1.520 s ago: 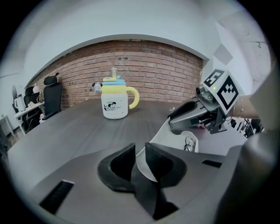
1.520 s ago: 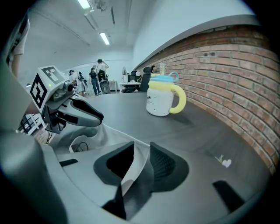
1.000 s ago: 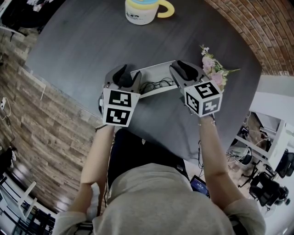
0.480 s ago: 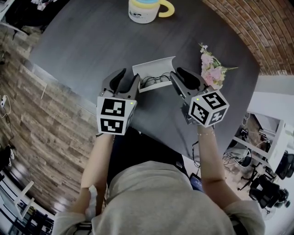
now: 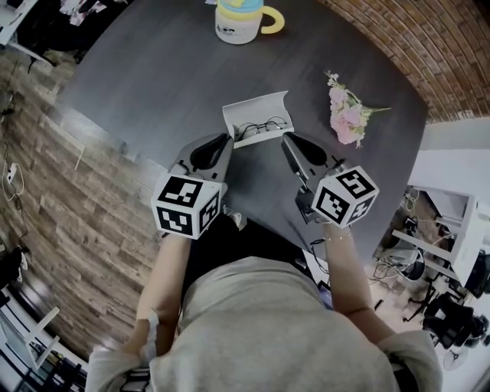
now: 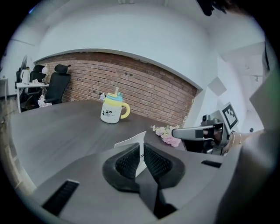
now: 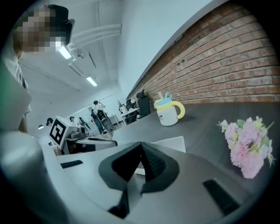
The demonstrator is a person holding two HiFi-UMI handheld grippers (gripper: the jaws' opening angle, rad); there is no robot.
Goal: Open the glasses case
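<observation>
The white glasses case (image 5: 258,116) lies open on the dark table (image 5: 145,76), lid raised, with dark-framed glasses (image 5: 261,127) inside. Both grippers hover on the near side of it, apart from it. My left gripper (image 5: 227,141) is at its near left; its jaws are closing, the pads almost together, and nothing is between them. In the left gripper view the case (image 6: 129,141) shows just past that gripper (image 6: 141,147). My right gripper (image 5: 285,139) is at the near right, shut and empty. The right gripper view has the case (image 7: 169,144) behind that gripper (image 7: 141,147).
A white mug (image 5: 237,17) with a yellow handle and a blue-yellow lid stands at the table's far side. A bunch of pink flowers (image 5: 346,113) lies right of the case. The table's near edge runs just under the grippers. A brick wall (image 5: 429,46) is at the far right.
Both grippers have drawn back from the case toward the person and risen, and their jaws have closed. The case stays open on the table.
</observation>
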